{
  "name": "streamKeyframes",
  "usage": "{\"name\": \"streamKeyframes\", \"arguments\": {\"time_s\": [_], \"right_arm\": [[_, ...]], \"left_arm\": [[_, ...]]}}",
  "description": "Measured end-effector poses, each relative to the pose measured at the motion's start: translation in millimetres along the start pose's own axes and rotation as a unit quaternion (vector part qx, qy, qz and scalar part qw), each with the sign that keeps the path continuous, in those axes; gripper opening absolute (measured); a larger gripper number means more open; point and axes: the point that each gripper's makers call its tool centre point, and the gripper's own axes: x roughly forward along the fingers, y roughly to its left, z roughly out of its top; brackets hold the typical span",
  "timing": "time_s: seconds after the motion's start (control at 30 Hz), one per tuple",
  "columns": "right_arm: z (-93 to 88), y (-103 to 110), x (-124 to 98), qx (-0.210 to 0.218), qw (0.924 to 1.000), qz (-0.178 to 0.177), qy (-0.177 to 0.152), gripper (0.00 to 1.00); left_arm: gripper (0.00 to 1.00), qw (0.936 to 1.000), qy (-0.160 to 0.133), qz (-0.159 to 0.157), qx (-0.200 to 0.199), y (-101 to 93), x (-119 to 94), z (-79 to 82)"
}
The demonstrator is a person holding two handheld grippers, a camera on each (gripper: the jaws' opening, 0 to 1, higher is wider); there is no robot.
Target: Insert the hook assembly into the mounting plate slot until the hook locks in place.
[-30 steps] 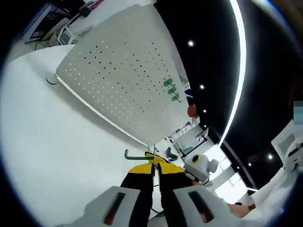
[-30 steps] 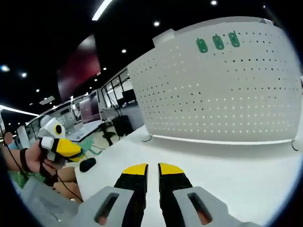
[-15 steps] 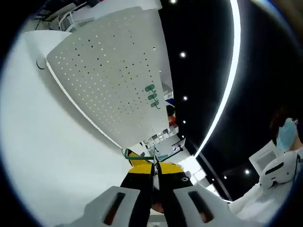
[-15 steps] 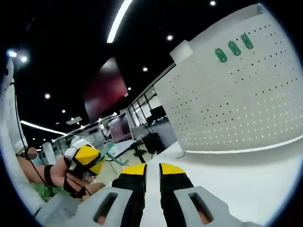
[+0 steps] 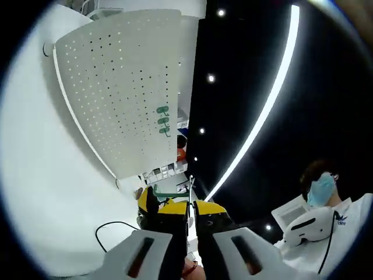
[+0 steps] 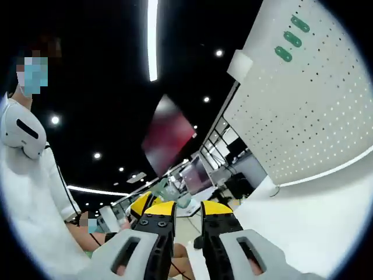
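The white perforated mounting plate (image 5: 116,81) stands on the white table, with three green hooks (image 5: 162,119) set in it near one edge. In the right gripper view the same plate (image 6: 303,99) and green hooks (image 6: 291,38) fill the upper right. My left gripper (image 5: 191,205) is shut on a green hook assembly (image 5: 170,195), whose thin pin sticks up past the tips. My right gripper (image 6: 188,209) has a narrow gap between its jaws with nothing in it. The left gripper's yellow tip (image 6: 141,204) and the green hook (image 6: 167,189) sit just beyond it.
The white table (image 5: 41,175) runs under the plate, with a black cable (image 5: 111,224) near its edge. A person in white clothing (image 6: 35,175) stands at the left of the right gripper view and at the lower right of the left gripper view (image 5: 326,233). Ceiling light strips run overhead.
Both views have rolled and tipped up toward the ceiling. The two grippers have come close together. My left gripper still holds the green hook; my right jaws stand slightly wider.
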Motion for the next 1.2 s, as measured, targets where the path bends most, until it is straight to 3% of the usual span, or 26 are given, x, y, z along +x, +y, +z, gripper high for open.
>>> {"name": "streamKeyframes", "arguments": {"time_s": [0.27,0.43,0.57,0.67,0.77,1.0,1.1,1.2], "right_arm": [[8.8,18,5,0.041,0.9974,0.053,-0.026,0.17],[21.5,32,2,0.081,0.9905,0.093,-0.061,0.16],[18.2,34,2,0.079,0.9907,0.095,-0.056,0.16],[19.7,42,3,0.096,0.9869,0.115,-0.060,0.13],[20.4,50,3,0.124,0.9802,0.142,-0.062,0.11],[20.3,54,1,0.150,0.9746,0.155,-0.062,0.09],[22.5,57,1,0.161,0.9706,0.163,-0.074,0.07],[28.9,64,0,0.187,0.9605,0.183,-0.094,0.05]], "left_arm": [[0.03,0.9966,0.014,-0.077,-0.028,-29.2,5,-5.8],[0.03,0.9953,0.015,-0.089,-0.036,-32.2,7,-8.6],[0.03,0.9911,0.024,-0.112,-0.067,-37.5,7,-15.5],[0.03,0.9900,0.020,-0.122,-0.069,-39.1,6,-17.3],[0.03,0.9842,0.027,-0.141,-0.104,-43.2,5,-19.7],[0.04,0.9817,0.021,-0.152,-0.113,-44.4,4,-20.2],[0.04,0.9752,0.013,-0.174,-0.137,-48.6,4,-17.2],[0.04,0.9695,0.019,-0.191,-0.153,-53.6,3,-18.4]]}}
